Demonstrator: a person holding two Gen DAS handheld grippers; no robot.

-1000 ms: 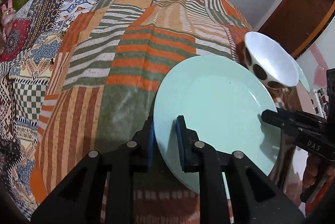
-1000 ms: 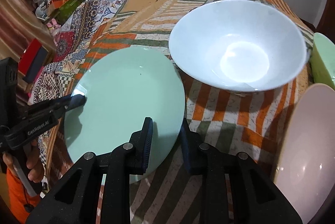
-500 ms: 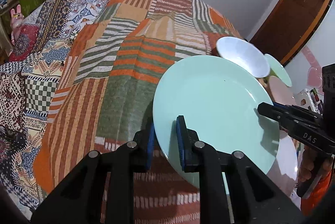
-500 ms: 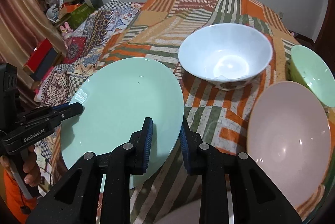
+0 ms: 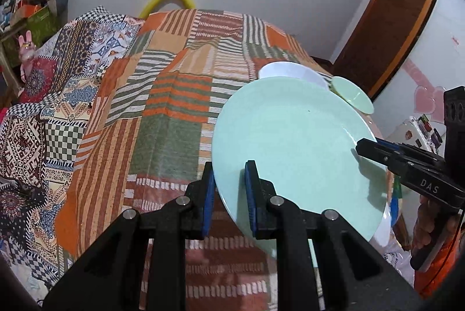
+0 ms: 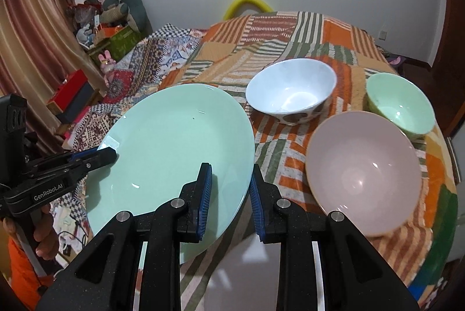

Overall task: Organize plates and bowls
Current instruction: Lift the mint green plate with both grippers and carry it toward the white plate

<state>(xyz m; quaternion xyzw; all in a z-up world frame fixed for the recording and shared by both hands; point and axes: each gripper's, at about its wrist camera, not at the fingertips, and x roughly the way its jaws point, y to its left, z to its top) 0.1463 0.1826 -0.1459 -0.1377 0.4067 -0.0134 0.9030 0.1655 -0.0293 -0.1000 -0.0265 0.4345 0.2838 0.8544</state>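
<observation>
Both grippers hold a mint green plate (image 5: 293,142) (image 6: 177,154) in the air over the table. My left gripper (image 5: 229,189) is shut on its near left rim. My right gripper (image 6: 229,189) is shut on its opposite rim. A white bowl (image 6: 290,90), a small green bowl (image 6: 401,104) and a pink bowl (image 6: 363,171) stand on the patchwork cloth (image 6: 290,35) to the right of the plate. In the left wrist view the white bowl (image 5: 290,71) and green bowl (image 5: 353,94) peek over the plate's far edge.
A white plate (image 6: 261,276) lies below the right gripper at the table's near edge. A patterned blanket (image 5: 43,107) covers the left side. Boxes and toys (image 6: 101,32) crowd the far left by a curtain. A brown door (image 5: 386,29) is at right.
Both grippers have lifted the green plate up and back from the cloth. The bowls now look smaller and farther, and the pink and green bowls have come fully into view.
</observation>
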